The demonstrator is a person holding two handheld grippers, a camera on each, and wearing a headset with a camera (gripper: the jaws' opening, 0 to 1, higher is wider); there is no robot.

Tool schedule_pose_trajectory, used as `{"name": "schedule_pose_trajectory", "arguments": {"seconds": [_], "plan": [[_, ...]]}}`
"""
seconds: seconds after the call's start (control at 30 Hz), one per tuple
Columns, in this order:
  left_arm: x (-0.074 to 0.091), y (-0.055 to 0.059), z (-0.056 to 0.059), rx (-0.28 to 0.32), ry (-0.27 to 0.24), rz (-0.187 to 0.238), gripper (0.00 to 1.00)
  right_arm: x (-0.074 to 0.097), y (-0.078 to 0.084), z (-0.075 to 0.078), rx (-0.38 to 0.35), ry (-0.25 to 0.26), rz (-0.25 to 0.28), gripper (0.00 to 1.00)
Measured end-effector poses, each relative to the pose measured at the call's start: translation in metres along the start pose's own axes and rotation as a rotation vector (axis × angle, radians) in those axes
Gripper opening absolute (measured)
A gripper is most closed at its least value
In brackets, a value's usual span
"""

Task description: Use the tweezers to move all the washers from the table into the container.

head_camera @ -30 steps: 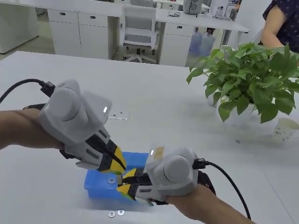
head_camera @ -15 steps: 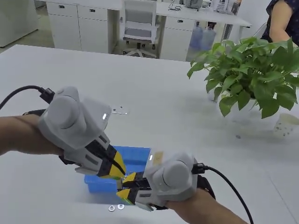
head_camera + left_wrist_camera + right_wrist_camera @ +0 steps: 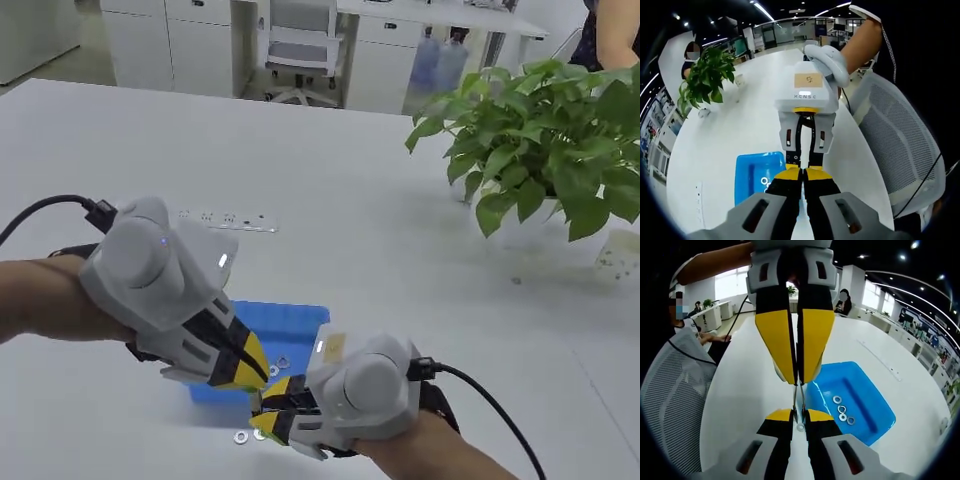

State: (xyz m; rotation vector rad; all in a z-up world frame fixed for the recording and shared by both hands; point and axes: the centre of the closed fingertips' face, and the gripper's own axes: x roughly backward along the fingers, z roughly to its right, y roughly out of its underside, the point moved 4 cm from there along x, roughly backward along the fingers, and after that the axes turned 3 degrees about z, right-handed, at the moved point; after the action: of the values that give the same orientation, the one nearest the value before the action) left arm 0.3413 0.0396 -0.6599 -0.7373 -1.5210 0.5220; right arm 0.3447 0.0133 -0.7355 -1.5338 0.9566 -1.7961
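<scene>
Washers (image 3: 842, 409), four of them, lie in a loose cluster on the floor of the blue container (image 3: 862, 385). It sits on the white table (image 3: 350, 200) close to me, with its near edge under the tips of my two grippers. Two loose washers (image 3: 240, 437) lie side by side on the table just off that near edge, beneath my right gripper (image 3: 262, 408).

My left gripper (image 3: 258, 372) points down and to the right. Its yellow-tipped jaws are drawn almost together on the tweezers (image 3: 794, 400), whose two thin prongs come out from between those tips and run into the gap of my right jaws. The right jaws stand narrow around the prongs, and I cannot tell whether they press on them. In the right gripper view a single washer (image 3: 800, 427) shows in the slit between my right jaws, at the end of the prongs (whether the prongs touch it is too fine to make out). The grippers meet tip to tip, the right one pointing left.

A leafy potted plant (image 3: 540, 140) stands far to the right, well apart from the container. A socket strip (image 3: 225, 220) lies flat on the table beyond the container, to the left. A black cable (image 3: 490, 410) trails off the back of the right gripper toward the near right.
</scene>
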Motion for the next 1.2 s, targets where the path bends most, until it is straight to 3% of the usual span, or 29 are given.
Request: {"name": "schedule_pose_trajectory", "arguments": {"seconds": [0.87,1.2], "plan": [[-0.014,0.019,0.0,0.046,0.034,-0.016,0.05,-0.016,0.019,-0.001,-0.025,-0.029,-0.018,0.11],[-0.017,0.018,-0.001,0.056,0.034,-0.009,0.05,-0.015,0.02,0.0,-0.038,-0.029,-0.015,0.11]]}}
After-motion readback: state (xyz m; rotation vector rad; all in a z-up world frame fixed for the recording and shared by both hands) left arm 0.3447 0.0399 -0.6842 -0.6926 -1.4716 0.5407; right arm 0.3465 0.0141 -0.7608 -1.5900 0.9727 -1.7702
